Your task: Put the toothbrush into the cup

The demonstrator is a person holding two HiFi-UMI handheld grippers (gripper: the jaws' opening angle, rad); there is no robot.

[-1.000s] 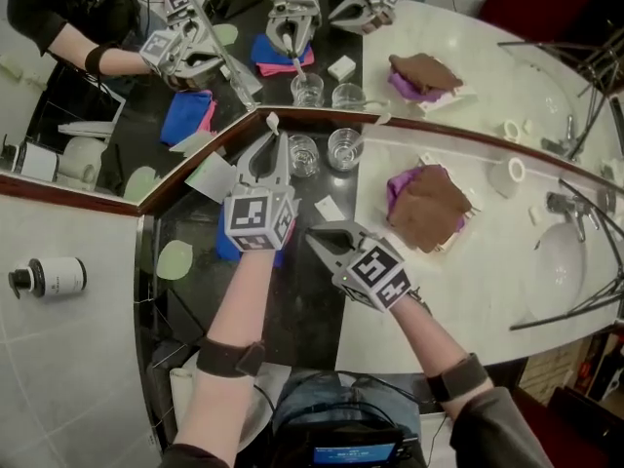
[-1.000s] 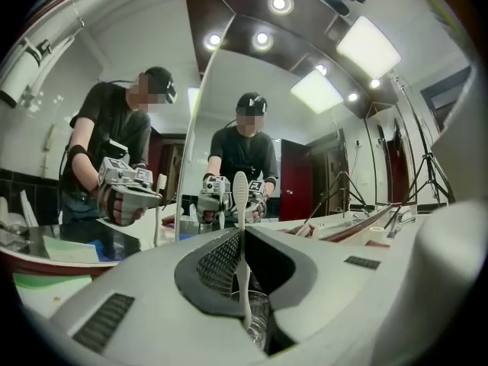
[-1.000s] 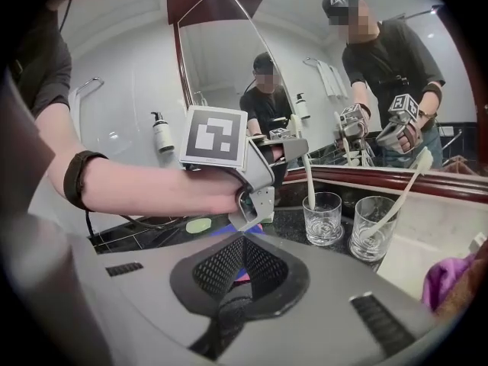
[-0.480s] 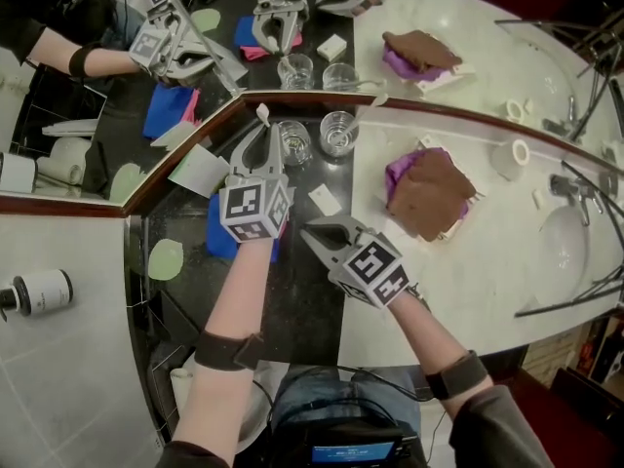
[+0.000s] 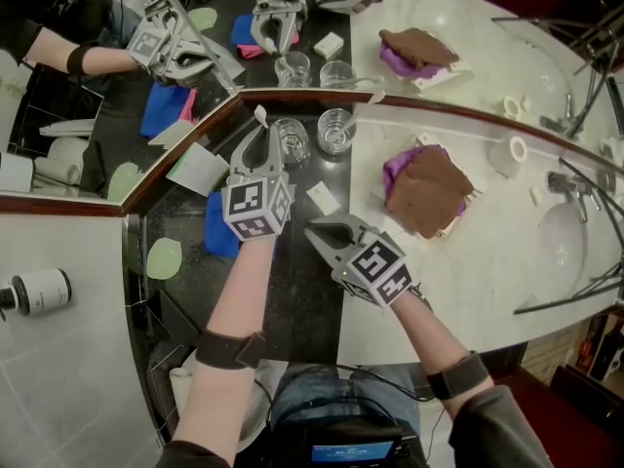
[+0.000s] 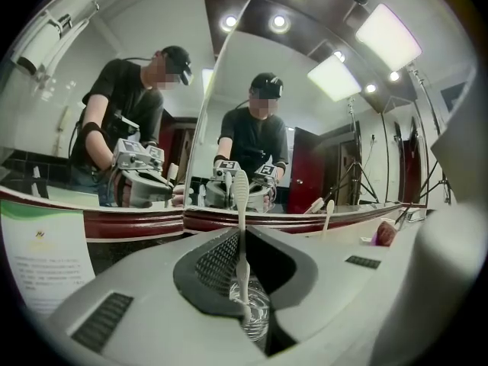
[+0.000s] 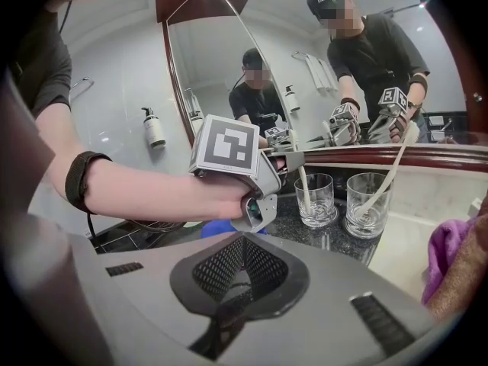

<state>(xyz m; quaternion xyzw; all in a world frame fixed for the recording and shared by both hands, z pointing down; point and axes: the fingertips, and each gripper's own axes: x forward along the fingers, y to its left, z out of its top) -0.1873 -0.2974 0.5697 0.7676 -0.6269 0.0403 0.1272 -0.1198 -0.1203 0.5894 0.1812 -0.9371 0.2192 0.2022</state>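
My left gripper (image 5: 259, 142), jaws just easing apart, pinches one toothbrush (image 6: 241, 204) upright, its lower end in the cup (image 6: 256, 316) mostly hidden below its tips; a second toothbrush (image 7: 390, 170) leans in the second cup (image 7: 367, 204) alongside, and my right gripper (image 7: 242, 261) is closed, empty.

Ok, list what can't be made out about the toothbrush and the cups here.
Toothbrush lower end, whether it touches the cup's bottom: masked in the left gripper view by the left gripper, whose jaws have just been opening with it between them; too small elsewhere.
Cloth: cut off by the right gripper view's edge.
Card print: too small, left gripper view.
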